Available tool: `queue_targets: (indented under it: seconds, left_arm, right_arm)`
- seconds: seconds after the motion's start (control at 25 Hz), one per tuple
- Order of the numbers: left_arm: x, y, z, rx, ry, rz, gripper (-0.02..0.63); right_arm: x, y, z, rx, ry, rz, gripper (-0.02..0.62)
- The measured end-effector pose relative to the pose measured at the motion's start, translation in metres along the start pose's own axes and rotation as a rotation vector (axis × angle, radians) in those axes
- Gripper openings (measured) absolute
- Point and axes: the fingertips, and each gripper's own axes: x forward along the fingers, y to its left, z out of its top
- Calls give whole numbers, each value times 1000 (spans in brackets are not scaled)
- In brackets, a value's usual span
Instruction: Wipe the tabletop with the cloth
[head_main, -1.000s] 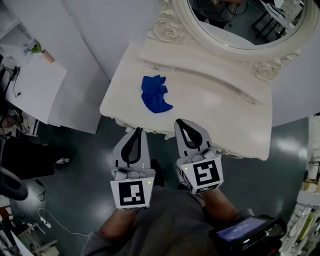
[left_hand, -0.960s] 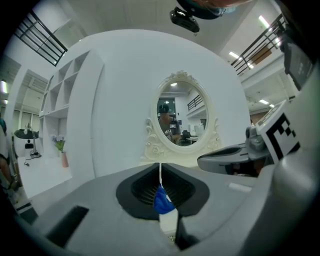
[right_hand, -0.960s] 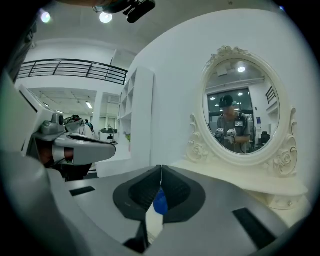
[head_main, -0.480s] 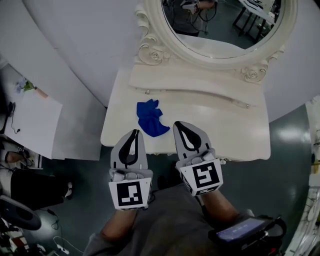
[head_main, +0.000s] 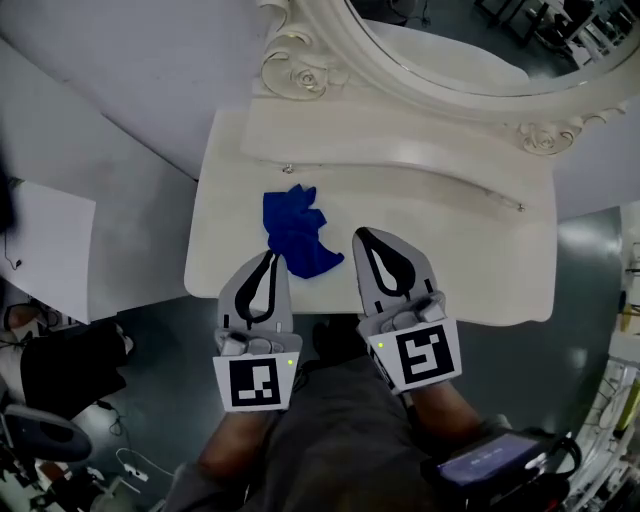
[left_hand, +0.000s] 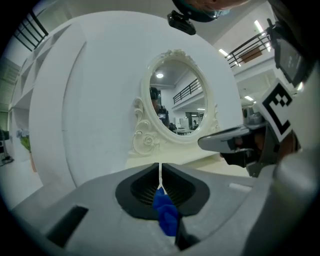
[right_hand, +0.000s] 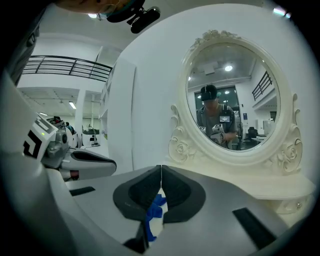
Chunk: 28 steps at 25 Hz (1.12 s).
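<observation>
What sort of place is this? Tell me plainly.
Probably a lab or workshop hall with a staged bedroom corner: a white dressing table, its ornate oval mirror, and mezzanine railings beyond.

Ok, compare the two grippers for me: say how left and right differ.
The left gripper sits left of the blue cloth, the right gripper right of it. The right gripper reaches further over the tabletop; the left gripper only just crosses its front edge. Both have jaws shut, holding nothing.
</observation>
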Motion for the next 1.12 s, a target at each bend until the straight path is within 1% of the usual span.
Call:
queue_targets:
  seconds: [0.12,0.24,0.28,0.36,0.4,0.44,0.6,0.64,0.72,0.88,0.96,1.04,1.12]
  left_arm:
    - [33,-17,-27,-29,55,-55,28]
    - [66,-48,-49,-20,84,-111,28]
    - [74,-53,-57,-12,96,-131,55]
    - [85,-58,-78,1,147,-183,197]
    - [89,-60,-87,5,174,-205,252]
    - [93,-60,-96,6,195,-217,289]
    - [110,-58,-122,-2,228,-219,378]
    - [115,-56,-127,10,233,-220,410]
    - [123,-54,-133,37,238,-227,451]
    - [138,-57,-145,92,258,-289,484]
    - [143,-59,-155,109,310,-326,486]
    - [146,-58,-162,122,364,-344,485]
    - [147,-58,-163,135,380,-345,483]
  right_arm:
    - [10,-27,-24,17,44,13,14]
    - [11,-63,-52,41,91,27,14]
    - [14,-69,-60,52,104,31,14]
    - [23,-75,-74,75,130,40,14]
    - [27,-76,-81,85,145,46,14]
    - [31,-77,-88,93,160,53,14]
    - [49,-85,-112,117,194,76,14]
    - [53,-87,-117,128,202,81,14]
    - [60,-89,-126,149,222,93,14]
    - [70,-94,-137,176,250,107,14]
    - [74,-97,-137,179,255,109,14]
    - [77,-101,-138,178,259,107,14]
    - [80,-104,-137,178,261,103,14]
